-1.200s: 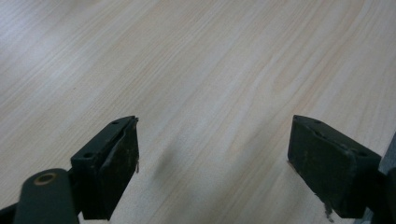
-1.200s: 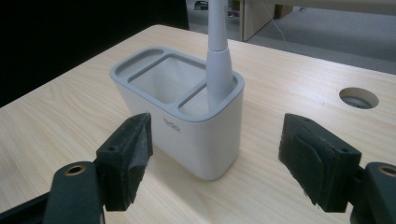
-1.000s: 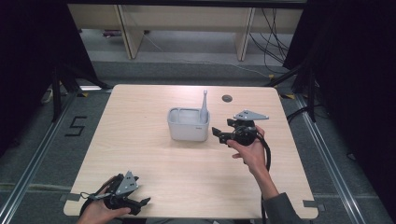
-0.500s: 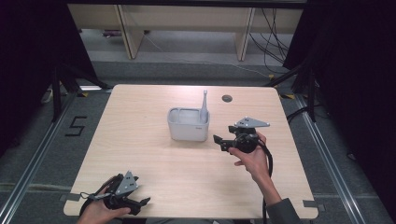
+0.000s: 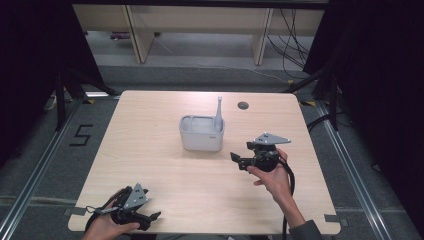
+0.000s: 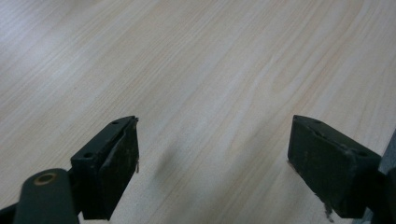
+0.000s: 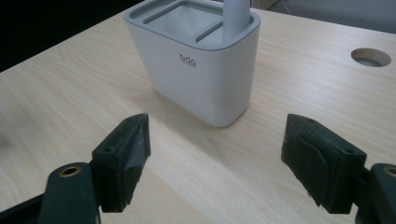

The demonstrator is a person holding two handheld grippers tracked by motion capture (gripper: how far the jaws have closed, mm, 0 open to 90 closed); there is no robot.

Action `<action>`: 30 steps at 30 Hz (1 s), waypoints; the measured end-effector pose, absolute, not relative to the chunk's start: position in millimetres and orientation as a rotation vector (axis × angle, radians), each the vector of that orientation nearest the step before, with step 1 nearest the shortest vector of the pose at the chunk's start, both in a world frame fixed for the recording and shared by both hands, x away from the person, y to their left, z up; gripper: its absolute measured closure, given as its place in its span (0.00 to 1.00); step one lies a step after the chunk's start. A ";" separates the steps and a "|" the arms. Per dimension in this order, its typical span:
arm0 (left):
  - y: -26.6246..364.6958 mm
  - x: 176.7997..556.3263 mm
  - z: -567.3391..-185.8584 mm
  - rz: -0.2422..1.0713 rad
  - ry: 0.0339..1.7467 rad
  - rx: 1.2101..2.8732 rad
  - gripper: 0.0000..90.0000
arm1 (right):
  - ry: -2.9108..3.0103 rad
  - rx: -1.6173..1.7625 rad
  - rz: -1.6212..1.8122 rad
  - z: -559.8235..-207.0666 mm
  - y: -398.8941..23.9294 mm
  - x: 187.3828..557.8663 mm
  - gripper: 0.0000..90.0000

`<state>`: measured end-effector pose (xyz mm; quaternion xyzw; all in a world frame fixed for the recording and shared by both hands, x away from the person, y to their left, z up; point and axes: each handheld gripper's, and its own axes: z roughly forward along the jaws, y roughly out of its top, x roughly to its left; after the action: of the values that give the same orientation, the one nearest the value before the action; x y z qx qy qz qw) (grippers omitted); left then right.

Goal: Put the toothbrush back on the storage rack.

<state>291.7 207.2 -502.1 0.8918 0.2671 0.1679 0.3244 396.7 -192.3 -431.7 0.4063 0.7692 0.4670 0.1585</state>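
Right tool (image 5: 239, 160): jaws apart, empty, aimed at the holder (image 5: 201, 134); near it
Left tool (image 5: 150, 218): jaws apart, empty, over the counter (image 5: 150, 150)
Holder: upright; grey stick (image 5: 218, 112) inside

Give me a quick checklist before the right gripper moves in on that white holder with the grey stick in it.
1. Right gripper jaws open, nothing between them: ok.
2. Holder upright on the table, apart from the jaws: ok.
3. Stick stands in the holder's end slot nearest the right gripper: ok.
4. Path from right gripper to holder is bare tabletop: ok.
5. Left gripper open at the near table edge, far from the holder: ok.
6. How firmly the stick sits in its slot: cannot tell.
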 end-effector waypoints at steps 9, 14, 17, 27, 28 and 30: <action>207.5 291.9 -501.7 0.445 0.693 2.341 0.18 | 2.218 1.122 1.318 -435.3 -197.2 385.7 0.24; 207.3 291.5 -501.7 0.446 0.702 2.337 0.18 | 2.236 1.138 1.304 -444.3 -198.1 381.2 0.24; 207.7 292.0 -501.5 0.450 0.693 2.342 0.18 | 2.247 1.182 1.312 -447.8 -197.2 377.3 0.24; 207.5 292.3 -501.6 0.444 0.683 2.349 0.18 | 2.283 1.157 1.292 -461.4 -198.3 366.2 0.22; 207.5 292.3 -501.7 0.445 0.683 2.347 0.18 | 2.294 1.156 1.285 -462.4 -199.0 365.3 0.22; 207.2 291.9 -502.2 0.439 0.697 2.342 0.18 | 2.297 1.142 1.266 -464.5 -201.3 364.2 0.22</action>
<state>291.9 207.2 -502.2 0.8925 0.2655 0.1675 0.3237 364.2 -201.3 -464.5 0.3953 0.7950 0.4382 0.1402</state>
